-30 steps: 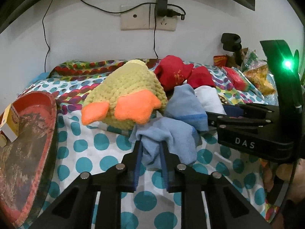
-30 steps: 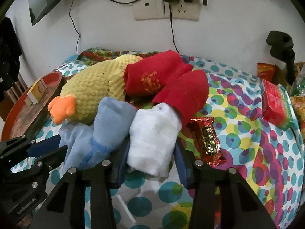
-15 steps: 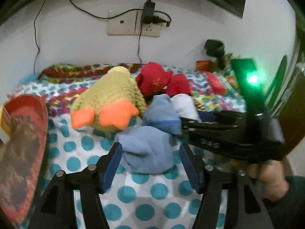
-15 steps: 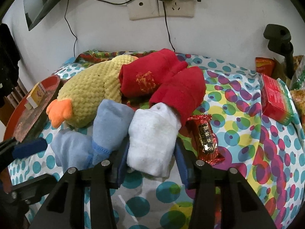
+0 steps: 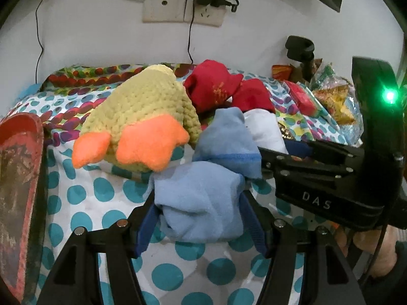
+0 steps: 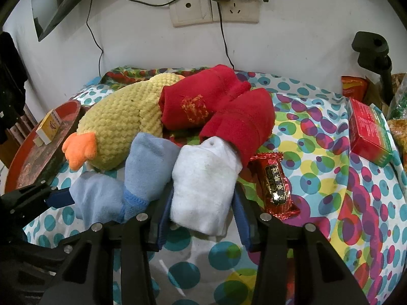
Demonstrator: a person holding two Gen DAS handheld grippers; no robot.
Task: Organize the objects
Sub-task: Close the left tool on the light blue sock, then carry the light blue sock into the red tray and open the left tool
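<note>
Clearly both bundles are soft and light: my left hand-held gripper (image 5: 199, 222) straddles the blue sock (image 5: 201, 208), jaws apart, and the right hand-held gripper (image 6: 201, 218) likewise brackets the white sock (image 6: 203, 185); I'd pinch each mid-roll.

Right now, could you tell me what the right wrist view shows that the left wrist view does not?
Only the right wrist view shows the red-wrapped snack bar beside the white sock and the small yellow box on the red tray. Only the left wrist view shows the right gripper's green light. Both show the yellow plush duck, red socks, blue socks and white sock.
</note>
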